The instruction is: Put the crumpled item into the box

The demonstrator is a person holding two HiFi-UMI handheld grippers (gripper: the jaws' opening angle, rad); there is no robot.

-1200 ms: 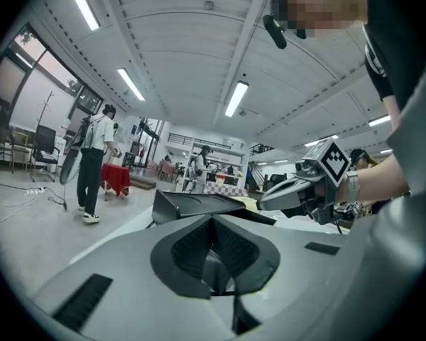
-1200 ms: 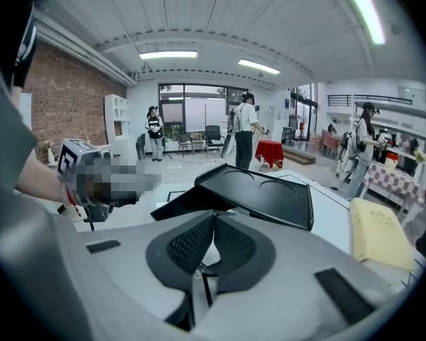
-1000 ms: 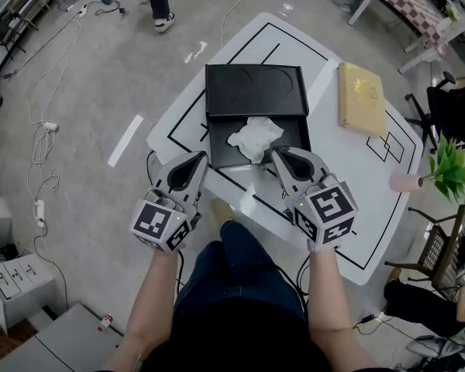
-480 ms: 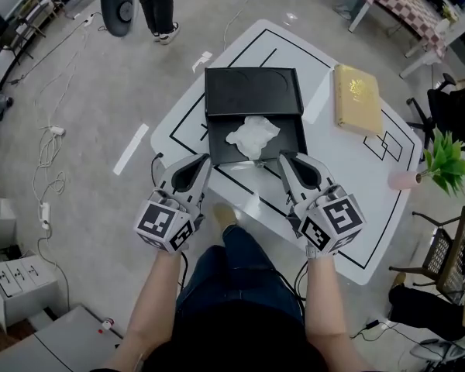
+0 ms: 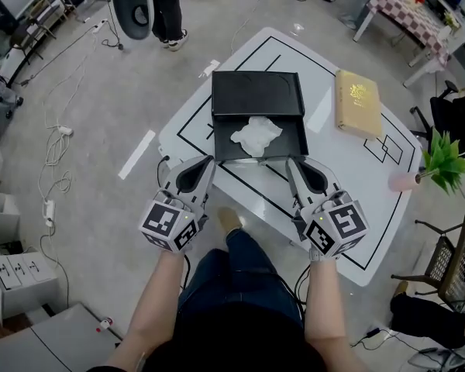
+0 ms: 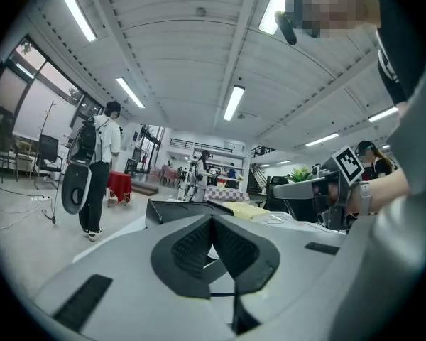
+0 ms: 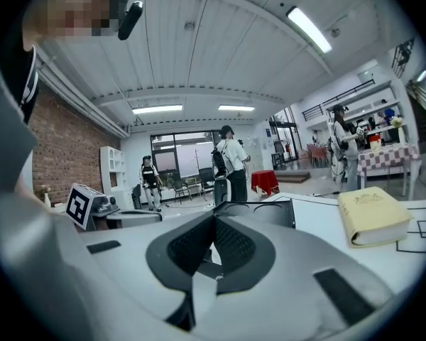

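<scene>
The crumpled white item (image 5: pixel 256 134) lies inside the front half of the open black box (image 5: pixel 297 134) on the white table; the box's lid (image 5: pixel 256 93) lies flat behind it. My left gripper (image 5: pixel 204 164) hovers at the box's near left corner, jaws shut and empty. My right gripper (image 5: pixel 294 164) hovers at the near right corner, also shut with nothing in it. In the left gripper view the jaws (image 6: pixel 213 222) meet, and the box (image 6: pixel 172 209) sits just beyond them. In the right gripper view the jaws (image 7: pixel 214 222) are pressed together before the box (image 7: pixel 273 214).
A yellow book (image 5: pixel 358 99) lies on the table (image 5: pixel 349 169) right of the box. A green plant (image 5: pixel 443 165) in a pink pot stands at the table's right edge. A person (image 5: pixel 167 6) stands on the floor beyond the table, and cables trail at the left.
Both grippers have drawn back from the box toward me; the right one has left the crumpled item's side. The item stays in the box.
</scene>
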